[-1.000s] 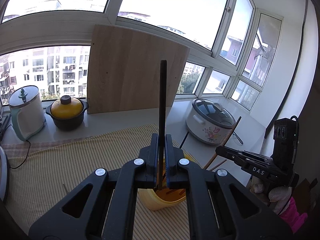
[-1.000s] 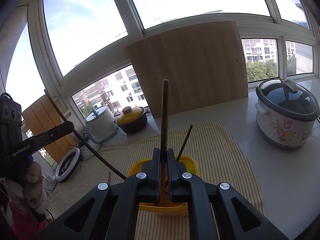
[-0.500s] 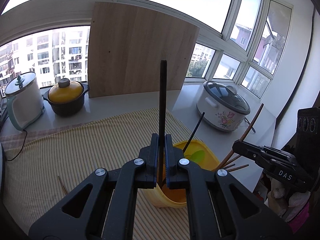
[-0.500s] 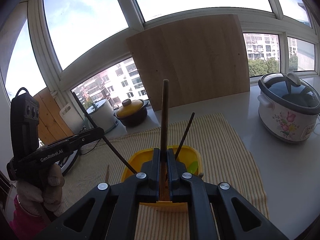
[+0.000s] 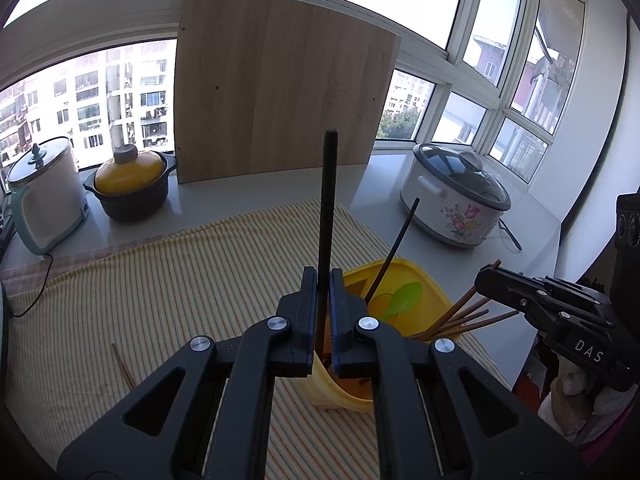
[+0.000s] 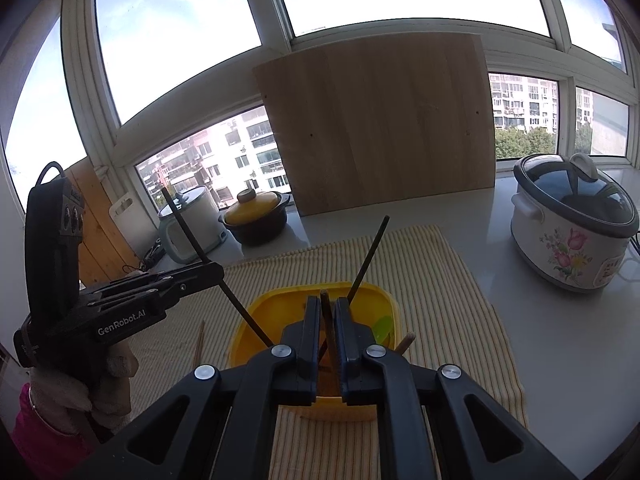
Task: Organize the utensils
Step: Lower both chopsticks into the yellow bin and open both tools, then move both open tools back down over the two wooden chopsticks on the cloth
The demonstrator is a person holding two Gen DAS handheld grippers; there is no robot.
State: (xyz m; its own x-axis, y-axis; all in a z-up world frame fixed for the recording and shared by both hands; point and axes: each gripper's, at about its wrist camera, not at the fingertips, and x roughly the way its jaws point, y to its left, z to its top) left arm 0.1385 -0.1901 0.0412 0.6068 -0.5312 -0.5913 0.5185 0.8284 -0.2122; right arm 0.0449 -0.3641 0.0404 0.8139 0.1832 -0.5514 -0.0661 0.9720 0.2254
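My left gripper (image 5: 323, 312) is shut on a black chopstick (image 5: 327, 208) that stands upright above the yellow utensil holder (image 5: 420, 284). The holder has a black chopstick (image 5: 394, 254), a green spoon (image 5: 402, 298) and several brown chopsticks (image 5: 464, 316) in it. My right gripper (image 6: 328, 332) sits just over the holder (image 6: 280, 300), its jaws slightly apart with a brown chopstick (image 6: 328, 320) loose between them, sunk into the holder. My left gripper also shows in the right wrist view (image 6: 208, 272), and my right gripper in the left wrist view (image 5: 484, 278).
A loose brown chopstick (image 5: 122, 366) lies on the striped yellow cloth (image 5: 160, 280). A flowered rice cooker (image 5: 456, 200) stands at the right, a yellow-lidded black pot (image 5: 130, 188) and a white kettle (image 5: 44, 196) at the left. A wooden board (image 5: 280, 96) leans on the window.
My right gripper's jaws have parted and its brown chopstick has dropped down into the yellow holder. My left gripper has moved closer over the holder with the black chopstick still in it.
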